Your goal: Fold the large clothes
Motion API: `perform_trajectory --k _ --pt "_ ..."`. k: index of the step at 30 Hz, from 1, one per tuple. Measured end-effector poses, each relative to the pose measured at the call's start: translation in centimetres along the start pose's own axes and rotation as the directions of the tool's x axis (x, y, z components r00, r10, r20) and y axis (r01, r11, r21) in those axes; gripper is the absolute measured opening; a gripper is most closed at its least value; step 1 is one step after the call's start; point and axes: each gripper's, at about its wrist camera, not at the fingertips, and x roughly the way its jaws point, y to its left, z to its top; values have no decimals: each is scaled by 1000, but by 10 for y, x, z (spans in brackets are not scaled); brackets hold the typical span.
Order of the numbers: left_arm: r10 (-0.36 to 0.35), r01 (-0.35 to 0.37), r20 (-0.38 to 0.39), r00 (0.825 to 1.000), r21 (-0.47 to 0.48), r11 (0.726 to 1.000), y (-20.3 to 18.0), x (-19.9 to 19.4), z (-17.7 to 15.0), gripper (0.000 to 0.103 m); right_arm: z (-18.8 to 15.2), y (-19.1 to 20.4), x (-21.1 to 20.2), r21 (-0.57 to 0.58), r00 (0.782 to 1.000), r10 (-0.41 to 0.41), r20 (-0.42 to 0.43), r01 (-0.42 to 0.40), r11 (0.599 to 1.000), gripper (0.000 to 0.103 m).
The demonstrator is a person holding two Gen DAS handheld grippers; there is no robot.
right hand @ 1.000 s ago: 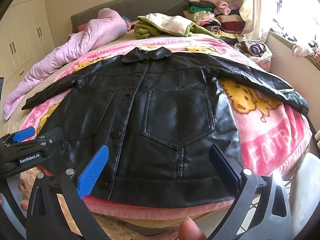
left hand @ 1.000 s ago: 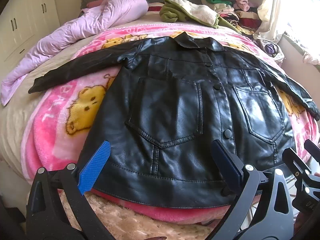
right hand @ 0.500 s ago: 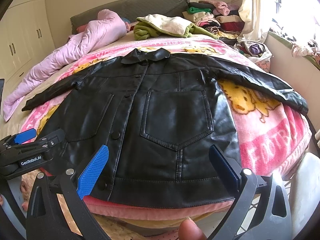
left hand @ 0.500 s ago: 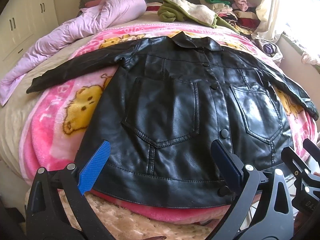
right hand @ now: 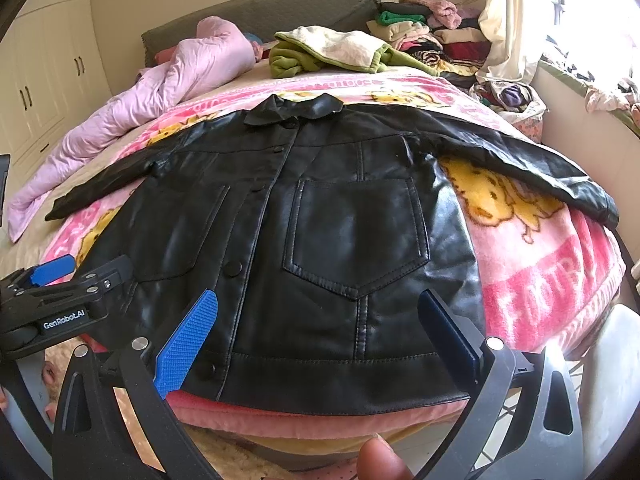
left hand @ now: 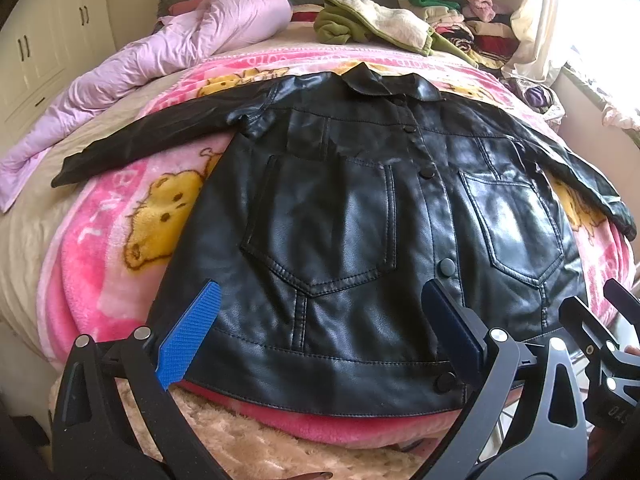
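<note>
Both claws slightly nearer jacket (left hand: pixel 360 240)

One black jacket (left hand: pixel 360 240) is lying on one pink blanket (left hand: pixel 100 248), showing two chest pockets and two sleeves. One lilac quilt (left hand: pixel 180 48) and one green garment (left hand: pixel 360 24) are sitting behind. Two grippers, left (left hand: pixel 320 336) and right (right hand: pixel 316 332), are gaping.
</note>
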Motion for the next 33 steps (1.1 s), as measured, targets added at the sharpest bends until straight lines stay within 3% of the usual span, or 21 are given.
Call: perform_trajectory --k 17,25,33 --pt "5 -5 3 1000 5 1000 -3 3 16 94 10 -3 2 6 1000 -8 13 8 1000 99" --pt "16 -16 28 999 23 1000 -13 6 57 94 51 -14 0 26 997 -9 71 7 1000 99" --pt "-39 37 64 997 28 999 -24 13 120 94 104 -29 -5 62 988 33 150 -43 997 99"
